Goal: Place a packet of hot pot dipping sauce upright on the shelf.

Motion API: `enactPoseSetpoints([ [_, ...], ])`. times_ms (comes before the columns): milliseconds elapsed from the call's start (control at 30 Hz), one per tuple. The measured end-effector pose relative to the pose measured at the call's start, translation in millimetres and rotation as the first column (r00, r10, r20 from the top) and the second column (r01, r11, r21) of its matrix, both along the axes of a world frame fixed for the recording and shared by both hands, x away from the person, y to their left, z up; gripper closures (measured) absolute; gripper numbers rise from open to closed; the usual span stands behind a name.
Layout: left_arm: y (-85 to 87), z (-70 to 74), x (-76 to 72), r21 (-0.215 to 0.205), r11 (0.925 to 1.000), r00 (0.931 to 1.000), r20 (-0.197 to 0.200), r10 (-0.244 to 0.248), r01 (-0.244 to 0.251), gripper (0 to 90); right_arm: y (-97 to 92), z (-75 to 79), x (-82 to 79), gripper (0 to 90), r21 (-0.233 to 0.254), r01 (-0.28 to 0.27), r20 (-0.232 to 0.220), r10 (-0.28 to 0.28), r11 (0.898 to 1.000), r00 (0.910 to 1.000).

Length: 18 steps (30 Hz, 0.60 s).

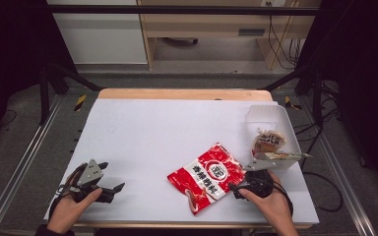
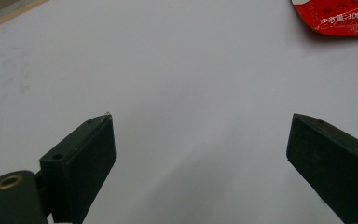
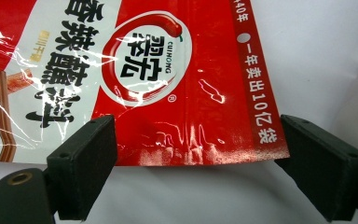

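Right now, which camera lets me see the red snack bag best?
The high view: the whole red snack bag lies flat on the white table, by the right gripper. The right gripper view shows its near edge and print close up between open jaws. The left gripper view catches one corner.

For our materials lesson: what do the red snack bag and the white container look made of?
Red snack bag: glossy plastic film, judging by bright glare streaks and fine wrinkles. White container: probably thin matte foam or plastic, with smooth, dull, thin walls; hard to say which.
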<state>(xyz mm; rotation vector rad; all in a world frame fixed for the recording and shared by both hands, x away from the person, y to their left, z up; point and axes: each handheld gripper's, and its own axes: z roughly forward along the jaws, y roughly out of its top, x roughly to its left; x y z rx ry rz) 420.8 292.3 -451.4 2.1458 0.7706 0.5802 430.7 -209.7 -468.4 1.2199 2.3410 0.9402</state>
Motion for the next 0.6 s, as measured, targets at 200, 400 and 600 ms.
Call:
enactPoseSetpoints([
  [200, -1.0, -0.2, 0.5, 0.003, 1.0000, 1.0000, 0.000, -0.003, 0.003, 7.8, 7.0, 8.8, -5.9, 26.9, 0.021, -0.030, 0.015, 0.030, 0.999, 0.9994],
  [400, -1.8, -0.1, -0.2, 0.000, 1.0000, 1.0000, 0.000, -0.009, 0.009, 7.8, 11.5, 11.9, -5.4, 50.3, 0.011, -0.072, 0.010, 0.072, 0.997, 0.9973],
  [600, -1.9, -0.4, 0.6, 0.000, 0.9999, 0.9999, -0.003, -0.012, 0.012, 7.8, 15.5, 18.3, 0.1, 82.6, -0.028, -0.079, 0.036, 0.080, 0.996, 0.9961],
])
